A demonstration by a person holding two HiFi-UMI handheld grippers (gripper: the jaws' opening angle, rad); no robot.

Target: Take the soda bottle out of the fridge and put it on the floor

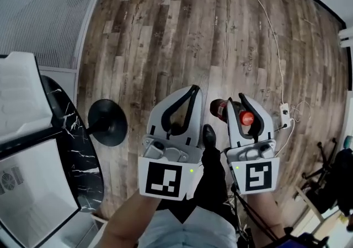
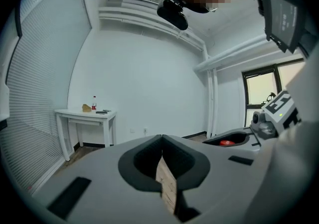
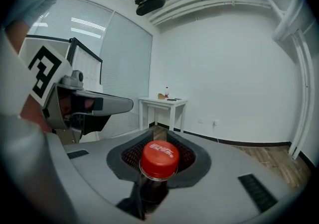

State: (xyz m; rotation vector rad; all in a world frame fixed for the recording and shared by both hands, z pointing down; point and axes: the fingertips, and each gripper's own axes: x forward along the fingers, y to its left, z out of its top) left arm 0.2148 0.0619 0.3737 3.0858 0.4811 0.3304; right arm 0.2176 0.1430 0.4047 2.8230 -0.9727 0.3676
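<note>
My right gripper (image 1: 240, 100) is shut on the neck of a dark soda bottle (image 1: 220, 109), whose red cap (image 1: 246, 118) sits between the jaws. The bottle hangs over the wooden floor (image 1: 193, 32). In the right gripper view the red cap (image 3: 159, 158) fills the gap between the black pads, with the dark neck below it. My left gripper (image 1: 193, 90) is beside it on the left, shut with nothing in it. In the left gripper view its jaws (image 2: 162, 141) meet, and the right gripper (image 2: 239, 138) shows at the right.
A white appliance (image 1: 27, 186) and a black marble tabletop (image 1: 77, 147) stand at the left. A black round stand base (image 1: 107, 122) rests on the floor nearby. A power strip with a white cable (image 1: 285, 114) lies to the right. A white table (image 3: 162, 101) stands by the far wall.
</note>
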